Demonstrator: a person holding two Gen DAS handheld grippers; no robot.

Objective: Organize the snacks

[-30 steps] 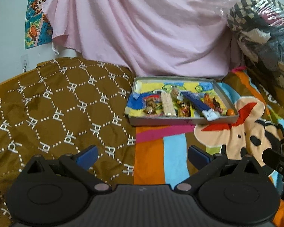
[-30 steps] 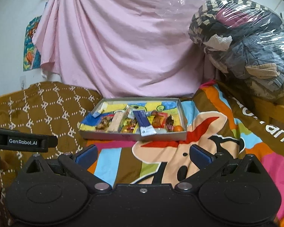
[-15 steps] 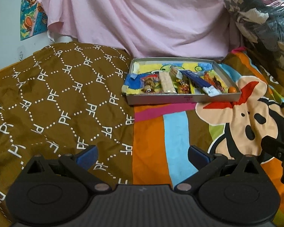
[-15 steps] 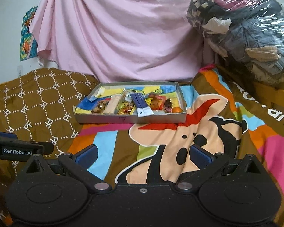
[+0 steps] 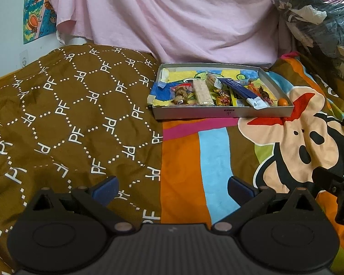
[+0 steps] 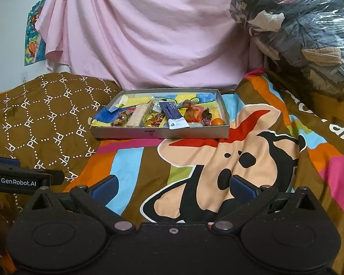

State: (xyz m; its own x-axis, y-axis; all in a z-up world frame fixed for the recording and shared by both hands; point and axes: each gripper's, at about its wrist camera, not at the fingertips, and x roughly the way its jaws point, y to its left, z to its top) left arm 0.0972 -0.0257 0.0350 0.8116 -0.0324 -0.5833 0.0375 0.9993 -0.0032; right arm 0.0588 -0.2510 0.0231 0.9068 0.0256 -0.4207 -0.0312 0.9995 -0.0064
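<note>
tray (image 5: 220, 112): matt grey card | blanket (image 5: 68, 119): soft cloth | bag (image 6: 309, 29): glossy plastic

Pink sheet (image 5: 172, 16), bagged clothes (image 6: 298, 27)

My left tongs (image 5: 171, 189) sit level, blue pads spread wide with nothing between them. My right tongs (image 6: 173, 189) match: spread wide, empty, pointing forward, just to the right of the left pair.

I'm in a home bedroom: a bed spread with a brown patterned quilt (image 5: 75, 119) and cartoon blanket (image 6: 229, 165), bagged clothes (image 6: 295, 29), and a poster (image 5: 37, 11) on the wall.
</note>
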